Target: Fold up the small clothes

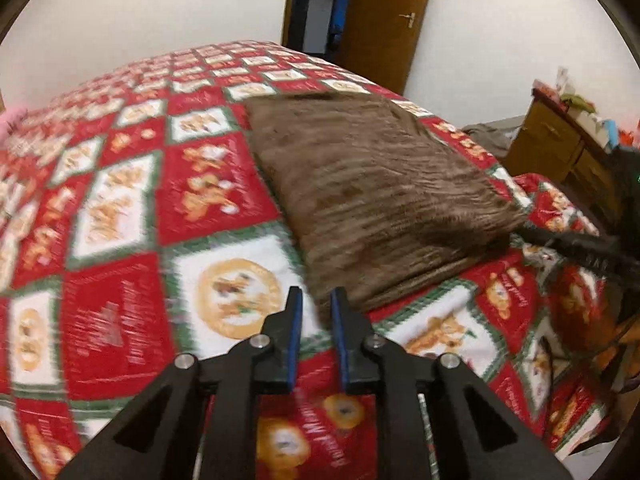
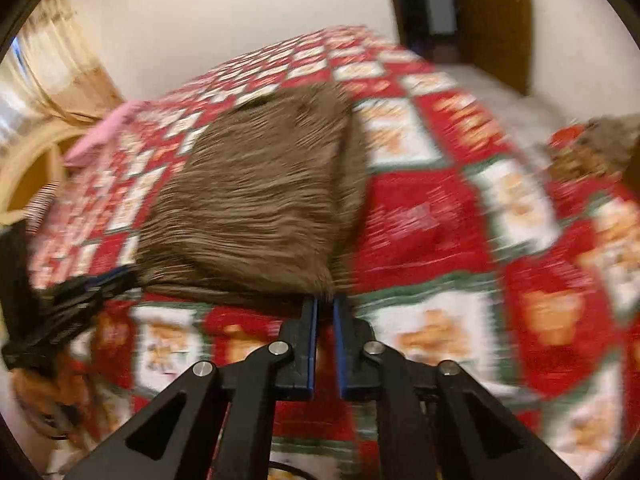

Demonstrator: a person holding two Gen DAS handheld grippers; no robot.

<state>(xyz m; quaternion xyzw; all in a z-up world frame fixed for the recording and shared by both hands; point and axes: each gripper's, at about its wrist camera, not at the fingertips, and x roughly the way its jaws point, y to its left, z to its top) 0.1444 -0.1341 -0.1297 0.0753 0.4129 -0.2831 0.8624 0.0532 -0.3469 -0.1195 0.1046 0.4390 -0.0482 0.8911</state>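
A brown fleecy garment point(image 1: 372, 184), folded into a flat rectangle, lies on the red, white and green patchwork quilt point(image 1: 116, 304). In the left wrist view my left gripper point(image 1: 317, 296) sits at the garment's near left corner, its blue-padded fingers narrowly apart with the brown corner pinched between the tips. My right gripper point(image 1: 520, 235) reaches in from the right onto the near right corner. The right wrist view shows the garment point(image 2: 256, 200) ahead, with my right gripper point(image 2: 325, 300) almost fully shut on its near right corner. My left gripper point(image 2: 120, 276) holds the near left corner. Both views are blurred.
The quilt-covered bed fills both views. Behind it are a white wall and a brown wooden door point(image 1: 384, 28). A wooden cabinet point(image 1: 556, 148) with clutter stands at the right, and a grey-brown cloth heap point(image 2: 600, 140) lies near it. A pink item point(image 2: 100, 136) and curtain point(image 2: 52, 60) are at the far left.
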